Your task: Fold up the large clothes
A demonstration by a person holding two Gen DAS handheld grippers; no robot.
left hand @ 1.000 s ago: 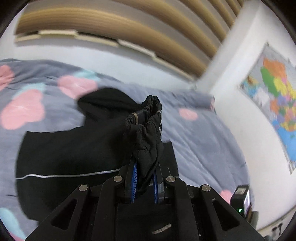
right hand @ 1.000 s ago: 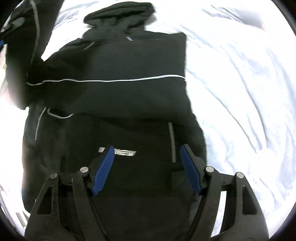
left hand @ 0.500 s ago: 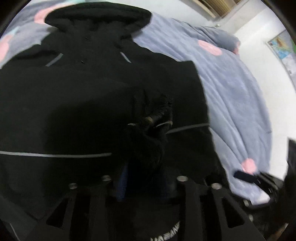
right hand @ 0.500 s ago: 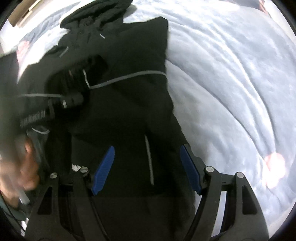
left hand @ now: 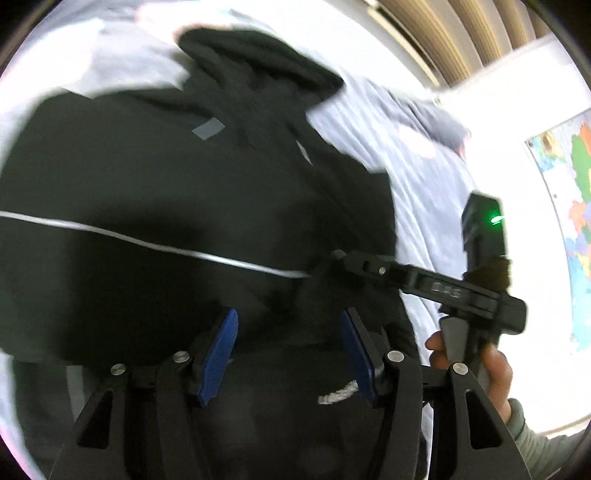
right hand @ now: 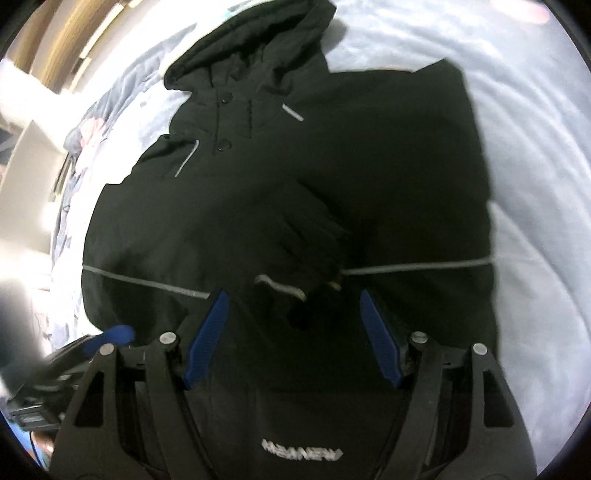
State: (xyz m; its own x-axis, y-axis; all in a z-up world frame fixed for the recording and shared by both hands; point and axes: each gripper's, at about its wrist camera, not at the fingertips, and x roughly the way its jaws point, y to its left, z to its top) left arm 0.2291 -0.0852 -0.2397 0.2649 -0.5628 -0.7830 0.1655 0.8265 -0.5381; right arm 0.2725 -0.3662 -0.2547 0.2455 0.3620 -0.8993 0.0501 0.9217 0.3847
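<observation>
A large black hooded jacket (left hand: 166, 192) lies flat on the grey bedspread, hood at the far end, with a thin silver stripe across the chest. It also shows in the right wrist view (right hand: 369, 177). One sleeve (right hand: 306, 236) lies folded across the front, its cuff near the stripe. My left gripper (left hand: 288, 350) is open and empty just above the jacket's lower part. My right gripper (right hand: 291, 336) is open and empty above the sleeve cuff; it also shows from the side in the left wrist view (left hand: 424, 284).
The grey bedspread (left hand: 424, 184) with pink patches runs to the right of the jacket and shows pale in the right wrist view (right hand: 535, 184). A wall map (left hand: 569, 177) hangs at the right. A wooden slatted headboard (left hand: 461, 33) stands at the far end.
My left gripper carried the sleeve over the jacket front, opened and let it go. The sleeve now lies across the chest. My right gripper has come over the cuff.
</observation>
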